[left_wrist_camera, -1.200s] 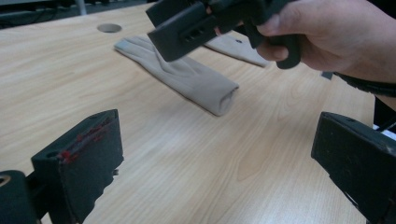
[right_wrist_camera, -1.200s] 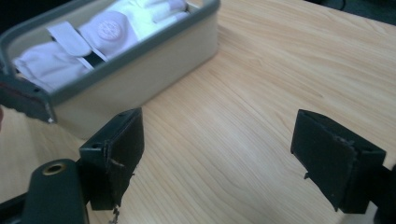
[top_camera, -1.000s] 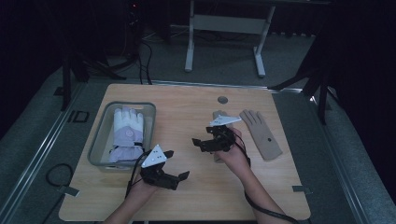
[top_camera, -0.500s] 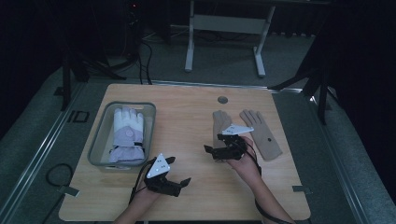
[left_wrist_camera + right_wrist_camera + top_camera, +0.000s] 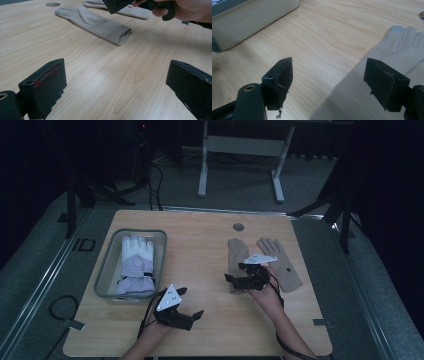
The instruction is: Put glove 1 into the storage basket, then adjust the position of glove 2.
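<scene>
A: From the high view, where are the gloves lying?

B: Two tan gloves are lying side by side on the right half of the table (image 5: 210,245). The right gripper (image 5: 239,279) is hovering over the cuff end of the left tan glove (image 5: 235,255), with the other tan glove (image 5: 280,265) just beside it. A white glove (image 5: 136,262) is sitting in the grey bin (image 5: 102,280) on the left. The left gripper (image 5: 187,302) is waiting near the front edge, pointing right, well apart from any glove.

A: And the left gripper view?

B: Its jaws are standing spread over bare wood. The left tan glove (image 5: 100,23) is lying flat ahead, open cuff facing this way. The right hand (image 5: 185,10) is holding its gripper above it.

A: The right gripper view?

B: Jaws are standing wide apart and have been closing slightly, pinching nothing; the glove (image 5: 367,82) seems to be lying just under the one on the right, though the near cloth is blurring.

A: How will it handle?

B: I'm judging it soft, light and floppy, likely to droop and fold. The cuff's doubled edge is looking like the best place to pinch.
</scene>
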